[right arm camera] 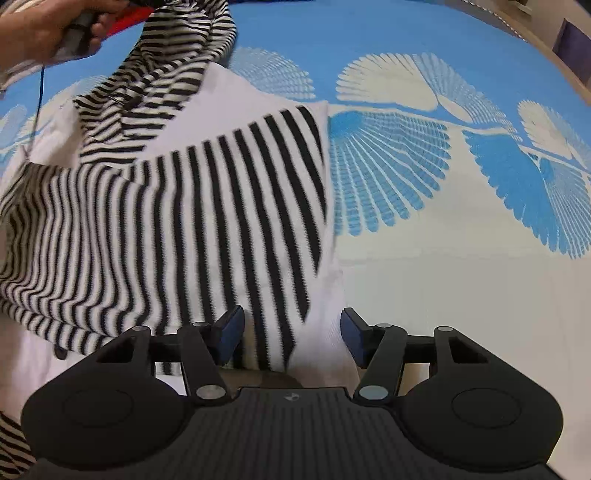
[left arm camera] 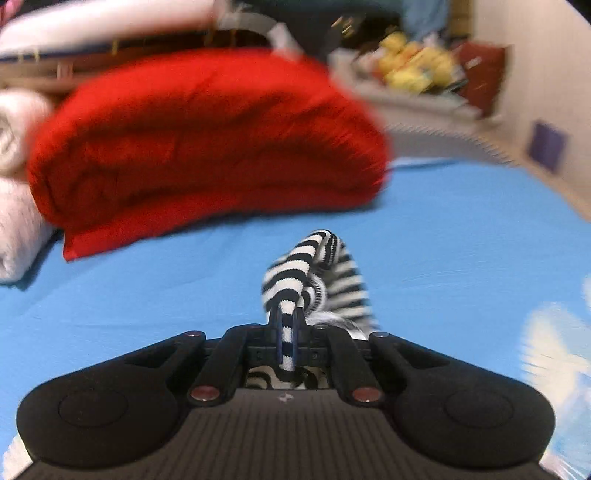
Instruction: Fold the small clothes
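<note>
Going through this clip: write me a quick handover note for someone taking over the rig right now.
Left gripper: shut on a bunched piece of the striped garment, lifted off the blue sheet.
Right gripper: open, over the garment's near edge, gripping nothing.
Garment: mostly spread on the sheet, one part raised toward the hand.
Done: one part picked up. Left: lay that fold down, finish folding.
Red folded blanket sits beyond.

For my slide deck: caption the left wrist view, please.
Left gripper shut on the striped garment, lifted over the blue sheet.
</note>
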Tool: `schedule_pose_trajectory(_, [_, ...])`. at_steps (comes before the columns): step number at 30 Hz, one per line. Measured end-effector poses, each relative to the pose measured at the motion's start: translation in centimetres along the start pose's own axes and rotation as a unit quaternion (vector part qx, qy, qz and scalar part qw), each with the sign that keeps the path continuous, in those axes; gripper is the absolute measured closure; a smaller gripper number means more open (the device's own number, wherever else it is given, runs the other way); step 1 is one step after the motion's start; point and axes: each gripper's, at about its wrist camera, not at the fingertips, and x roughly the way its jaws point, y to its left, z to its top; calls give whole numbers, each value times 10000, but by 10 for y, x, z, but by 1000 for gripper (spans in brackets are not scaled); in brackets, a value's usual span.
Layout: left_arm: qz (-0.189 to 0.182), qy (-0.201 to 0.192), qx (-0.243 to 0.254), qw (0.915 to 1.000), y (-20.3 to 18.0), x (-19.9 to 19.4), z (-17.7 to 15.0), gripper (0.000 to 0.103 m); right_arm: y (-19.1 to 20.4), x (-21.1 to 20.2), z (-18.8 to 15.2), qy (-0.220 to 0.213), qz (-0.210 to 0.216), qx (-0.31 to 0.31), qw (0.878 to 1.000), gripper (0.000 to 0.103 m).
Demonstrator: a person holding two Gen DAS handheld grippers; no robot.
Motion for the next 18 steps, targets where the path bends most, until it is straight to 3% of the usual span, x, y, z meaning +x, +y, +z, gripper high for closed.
schedule_pose_trajectory(3, [-465,-468,163,9977,-24,-101,-32,99,2,-14,7,-191,110,129,9997,43])
schedule_pose_trajectory(6, [-639,-747,290,9947,-48,-210,-93,101,3,-28,13,-431,220,313,9983,43])
schedule_pose_trajectory(8, [-697,-705,228,9948,-54,-276,-139,101,2,-36,15,-614,264,535,9963,43])
schedule_pose_trajectory(10, [-923,-232,19,9955,-53,-324,-177,99,-2,-41,16,-747,311,816,9934,43])
schedule_pose_trajectory(11, [-1143,168,-73,9933,-49,-338,-192,93,-4,-42,15,-776,324,936,9920,43])
schedule_pose_trajectory(12, [-1290,512,-117,9903,-45,-345,-207,78,-6,-42,15,-790,327,1028,9910,44])
schedule_pose_trajectory(13, [-1236,580,-161,9905,-41,-351,-217,60,-5,-42,15,-793,316,1076,9905,44])
schedule_pose_trajectory(14, [-1076,511,-344,9923,-32,-353,-226,54,-5,-43,16,-815,326,1093,9901,43])
schedule_pose_trajectory(16, [-772,825,-1213,9862,-7,-336,-230,53,-2,-44,15,-863,404,1134,9890,43])
schedule_pose_trajectory(18, [-602,950,-2280,9671,16,-316,-231,53,0,-45,15,-906,564,1235,9866,43])
